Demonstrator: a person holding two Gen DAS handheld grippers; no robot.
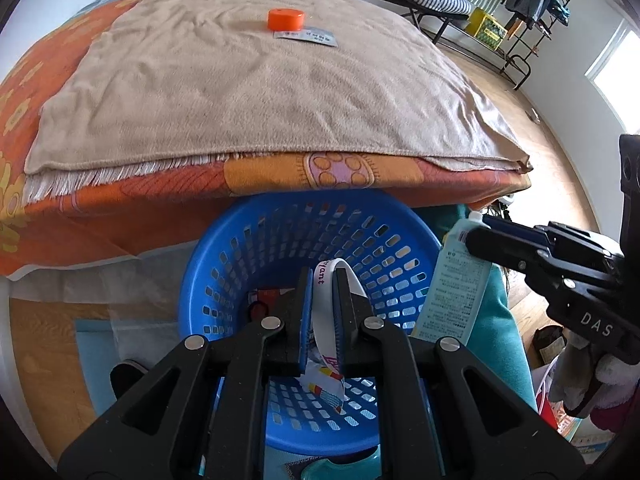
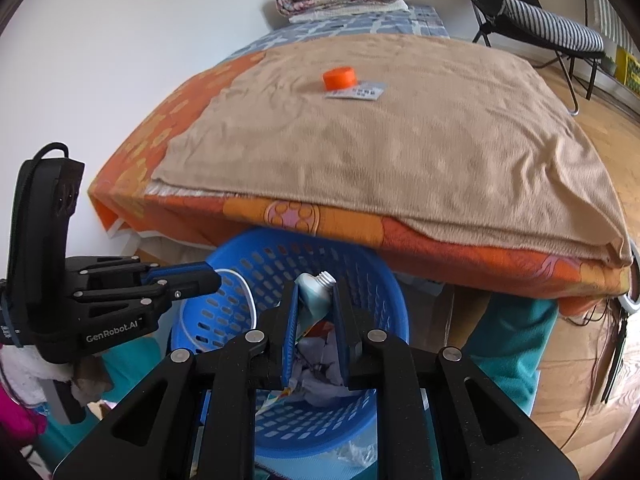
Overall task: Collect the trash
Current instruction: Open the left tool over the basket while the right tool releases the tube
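Left wrist view: left gripper (image 1: 323, 304) pinches a white paper wrapper (image 1: 325, 320) and right gripper (image 2: 314, 320) a pale-green capless tube (image 2: 316, 300), both over the blue perforated plastic basket (image 1: 404, 240) beneath the fingers, seemingly for dropping.

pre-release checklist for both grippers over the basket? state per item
1. Left gripper shut on white wrapper: ok.
2. Right gripper shut on tube: ok.
3. Wrapper over blue basket opening: ok.
4. Tube over basket opening: ok in the right wrist view; in the left wrist view it hangs at the rim, so cannot tell.
5. Basket has room: ok, crumpled paper only at the bottom.
6. Bed cleared: not ok, orange cap and label remain on the blanket.
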